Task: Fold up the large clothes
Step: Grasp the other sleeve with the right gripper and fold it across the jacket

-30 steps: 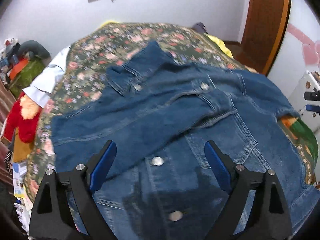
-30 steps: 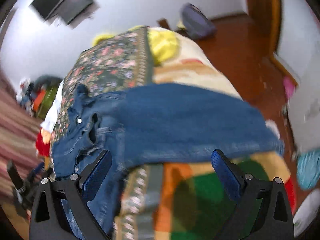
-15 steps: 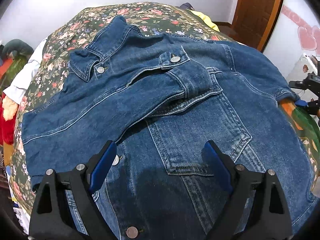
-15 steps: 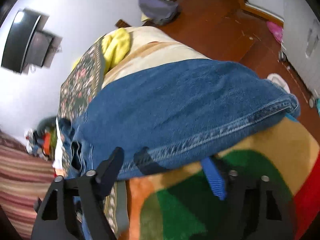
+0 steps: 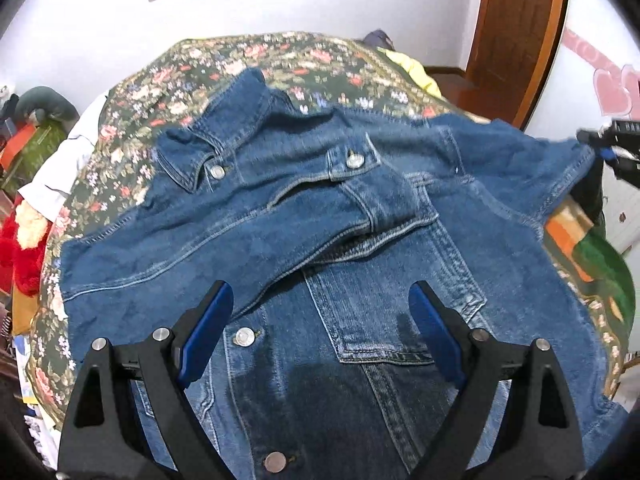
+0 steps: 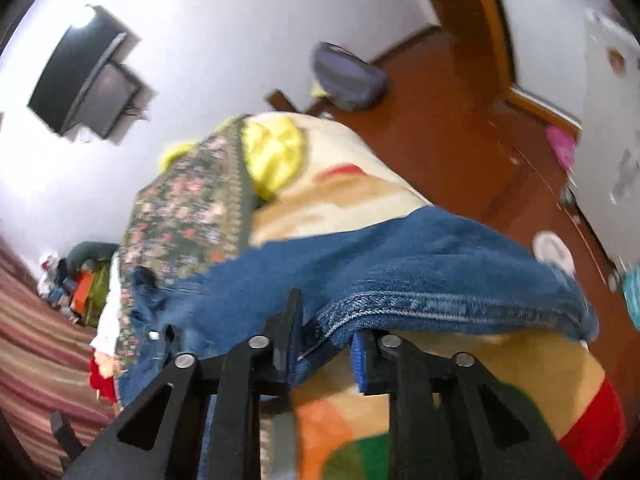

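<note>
Jaws of right gripper [image 6: 326, 344] just closed, pinching sleeve hem of blue denim jacket [image 5: 360, 264] spread on floral bed [image 5: 248, 60]; left gripper [image 5: 320, 336] spread, empty above front. Sleeve-fold step; next likely: carry sleeve inward across front.

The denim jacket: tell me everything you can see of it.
The denim jacket is mid-blue with lighter topstitching, silver metal buttons, a collar and a flapped chest pocket. It lies front up across the bed's floral cover, collar towards the far wall. One sleeve is folded across the chest, its buttoned cuff near the middle. The other sleeve reaches out over the colourful blanket, where the right gripper, jaws just closed, pinches its stitched edge. The left gripper hovers open above the front.
</note>
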